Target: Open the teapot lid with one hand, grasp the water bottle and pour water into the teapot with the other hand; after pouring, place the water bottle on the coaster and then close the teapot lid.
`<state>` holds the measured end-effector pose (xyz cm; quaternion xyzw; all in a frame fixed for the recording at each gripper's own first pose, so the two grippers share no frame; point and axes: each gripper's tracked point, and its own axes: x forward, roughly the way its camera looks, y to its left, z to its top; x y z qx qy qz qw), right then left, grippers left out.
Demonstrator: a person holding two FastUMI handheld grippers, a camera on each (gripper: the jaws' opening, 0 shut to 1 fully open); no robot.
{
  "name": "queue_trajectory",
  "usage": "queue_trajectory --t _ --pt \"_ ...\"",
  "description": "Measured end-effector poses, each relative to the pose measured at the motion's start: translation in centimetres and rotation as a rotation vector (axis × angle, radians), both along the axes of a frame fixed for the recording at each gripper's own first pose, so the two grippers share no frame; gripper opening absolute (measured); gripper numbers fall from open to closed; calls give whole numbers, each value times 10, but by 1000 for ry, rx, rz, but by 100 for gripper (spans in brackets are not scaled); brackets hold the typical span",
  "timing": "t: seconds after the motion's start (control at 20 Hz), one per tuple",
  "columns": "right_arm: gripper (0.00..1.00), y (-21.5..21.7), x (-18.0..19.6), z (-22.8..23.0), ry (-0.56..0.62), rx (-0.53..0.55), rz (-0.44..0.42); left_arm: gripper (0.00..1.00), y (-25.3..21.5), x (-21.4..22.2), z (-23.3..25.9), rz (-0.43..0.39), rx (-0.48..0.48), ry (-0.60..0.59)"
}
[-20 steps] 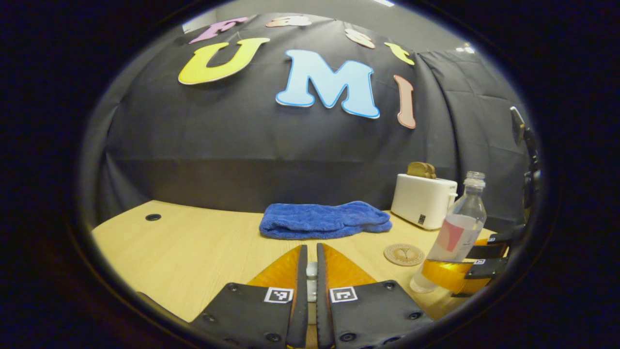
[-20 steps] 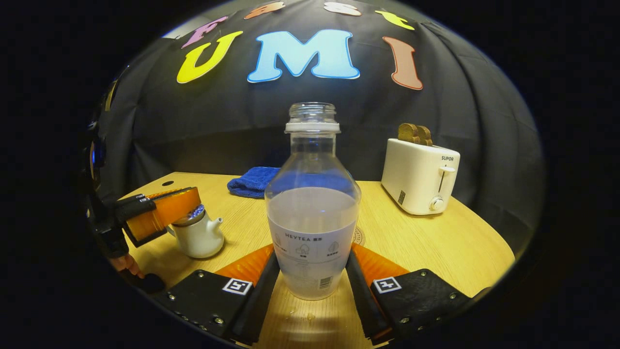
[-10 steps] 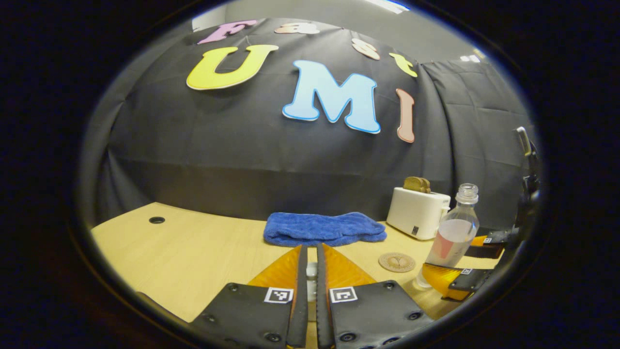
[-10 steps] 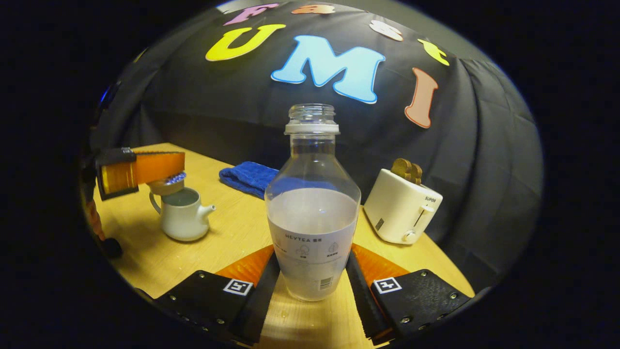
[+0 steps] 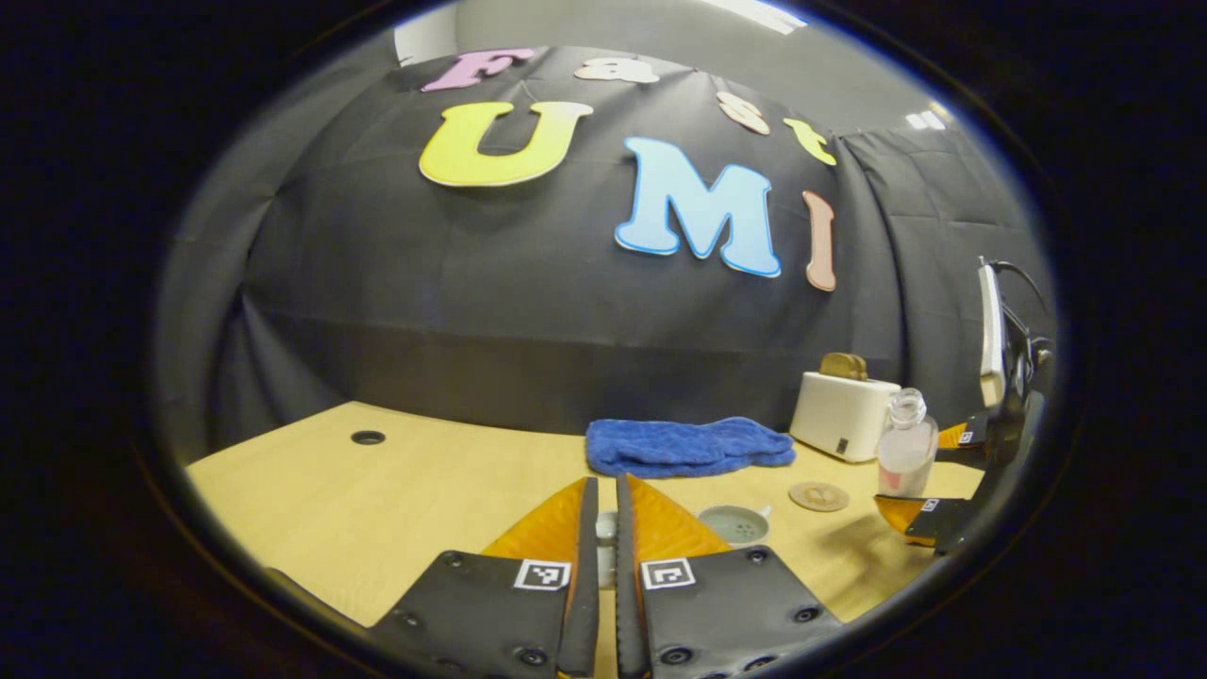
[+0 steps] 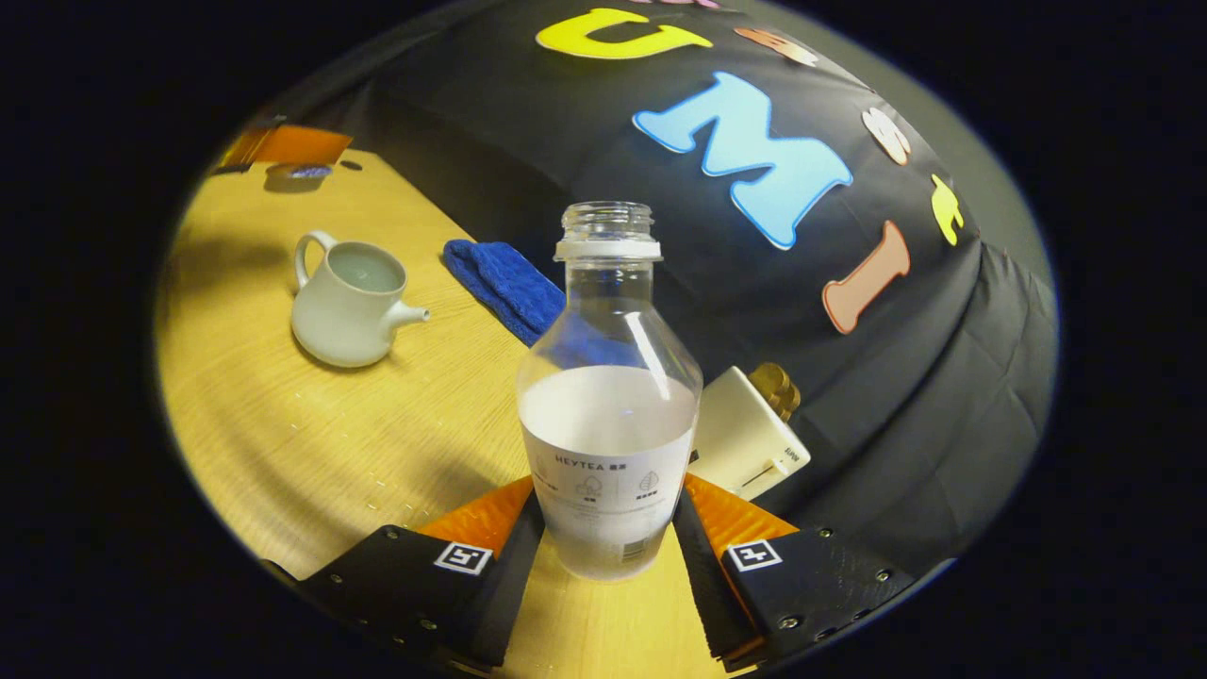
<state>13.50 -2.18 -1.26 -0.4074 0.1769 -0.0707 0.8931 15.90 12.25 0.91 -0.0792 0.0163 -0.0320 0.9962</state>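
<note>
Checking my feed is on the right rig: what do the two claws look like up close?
The left claw and right claw look alike: two tapering wedge-shaped fingers, each bolted to a black plate dotted with round screw heads. Every plate carries a small square black-and-white marker near its inner edge.

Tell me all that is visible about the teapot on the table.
The teapot is a small, round, glossy white pot, ceramic by its look, with a loop handle and a short spout. It stands upright on the wooden table. Its mouth is open, with no lid on it, and liquid shows inside. Neither gripper touches it. The blue towel lies apart from it.
</note>
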Motion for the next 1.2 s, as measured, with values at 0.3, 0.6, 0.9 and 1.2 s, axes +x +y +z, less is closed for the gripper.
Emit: queue_trajectory --t 0.3,0.6,0.9,1.2 --pt "76 18 16 -19 95 -191 32 13 8 3 -5 -10 -63 -17" --pt "76 38 34 8 57 -433 82 15 6 5 -7 -31 -78 -14" --pt "75 43 50 19 72 -570 116 15 10 5 -6 -35 -105 -20" --pt "75 40 57 27 90 -711 153 14 15 8 -10 -24 -117 -20"
